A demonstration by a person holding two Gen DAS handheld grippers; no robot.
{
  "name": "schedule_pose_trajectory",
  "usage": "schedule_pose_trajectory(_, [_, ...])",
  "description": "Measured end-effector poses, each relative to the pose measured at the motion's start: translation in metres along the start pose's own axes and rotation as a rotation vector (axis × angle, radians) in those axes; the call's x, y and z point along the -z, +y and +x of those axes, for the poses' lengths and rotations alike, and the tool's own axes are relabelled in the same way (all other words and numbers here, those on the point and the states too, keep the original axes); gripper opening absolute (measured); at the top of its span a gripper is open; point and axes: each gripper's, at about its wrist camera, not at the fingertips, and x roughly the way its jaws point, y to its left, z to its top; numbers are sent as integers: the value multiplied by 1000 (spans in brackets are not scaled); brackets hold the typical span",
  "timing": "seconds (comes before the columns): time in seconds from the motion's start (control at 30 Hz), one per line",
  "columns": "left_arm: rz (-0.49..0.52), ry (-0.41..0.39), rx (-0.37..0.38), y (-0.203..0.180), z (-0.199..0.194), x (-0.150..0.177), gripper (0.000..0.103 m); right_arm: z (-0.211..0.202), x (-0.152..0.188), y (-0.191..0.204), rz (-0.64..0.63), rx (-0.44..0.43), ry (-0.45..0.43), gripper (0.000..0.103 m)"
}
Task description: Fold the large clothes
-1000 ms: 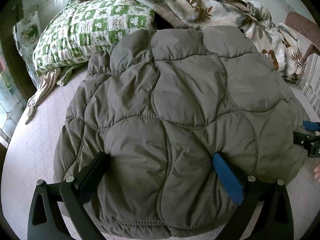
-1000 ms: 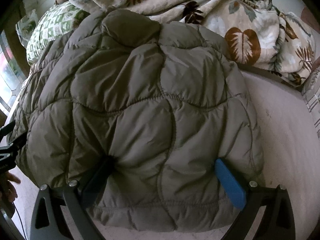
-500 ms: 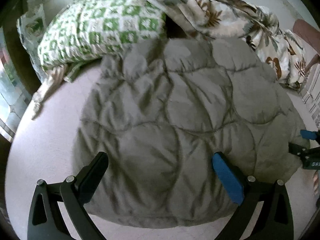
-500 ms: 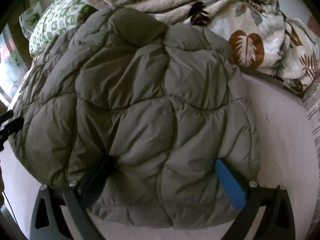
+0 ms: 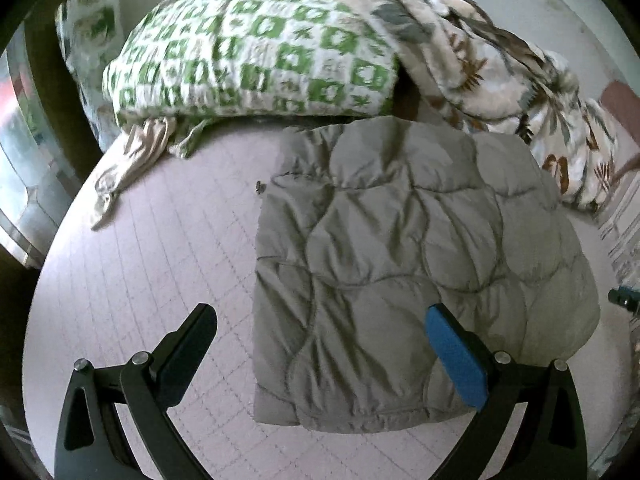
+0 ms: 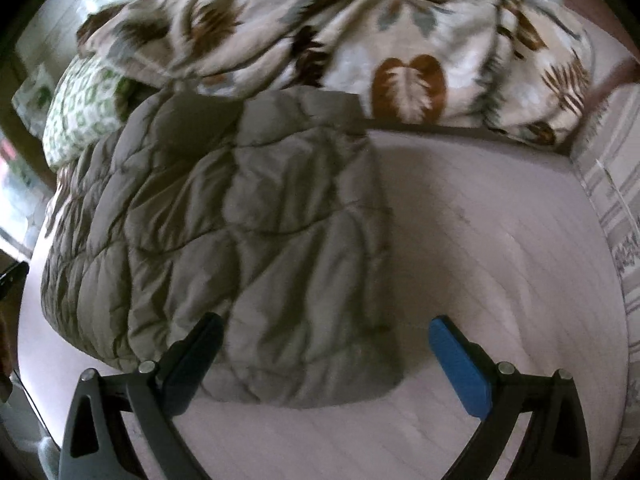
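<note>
Left gripper (image 5: 320, 344): fingers spread wide, nothing between them; black finger over bare sheet, blue-padded finger (image 5: 456, 360) over the near right part of the quilted jacket (image 5: 400, 272). Right gripper (image 6: 324, 356): fingers likewise wide apart, nothing clamped; black finger over the jacket's (image 6: 240, 248) near edge, blue one over bare sheet.

Surface: a bed with a pale pinkish sheet (image 5: 152, 264) showing a faint grid pattern. One grey-olive quilted jacket lies folded into a rough rectangle on it, hem edge nearest the grippers, far edge touching the bedding heap at the head of the bed.

Room: a dark frame and glass at far left in the left view.

Left view only: one green-and-white patterned pillow (image 5: 256, 52) shown in full, a beige cloth strip (image 5: 132, 160) trailing from under it onto the sheet, a small dark speck (image 5: 260, 187) just beside the jacket's far left corner, and a dark bit of the other tool at the right edge (image 5: 622, 298).

Right view only: the leaf-print blanket (image 6: 360, 40) seen broadly, with a large brown leaf motif, and a striped fabric (image 6: 616, 200) along the right side. Both views are somewhat blurred.

Count: one jacket, one pillow, one blanket, two grippers.
</note>
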Motion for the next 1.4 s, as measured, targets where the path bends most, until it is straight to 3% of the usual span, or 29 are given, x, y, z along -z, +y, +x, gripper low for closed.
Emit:
schedule_pose_trajectory(0.27, [3, 96, -12, 10, 33, -5, 103, 7, 1, -31, 74, -6, 29, 103])
schedule_pose_trajectory(0.5, [-64, 117, -8, 24, 64, -12, 103, 21, -7, -38, 76, 13, 36, 103])
schedule_pose_trajectory(0.83, [25, 203, 5, 20, 111, -19, 103, 52, -36, -59, 105, 13, 69, 103])
schedule_pose_trajectory(1.2, [76, 281, 7, 7, 143, -25, 103, 96, -60, -55, 115, -59, 116, 103])
schedule_pose_trajectory(1.4, [81, 333, 56, 6, 162, -37, 103, 132, -69, -56, 113, -114, 208, 103])
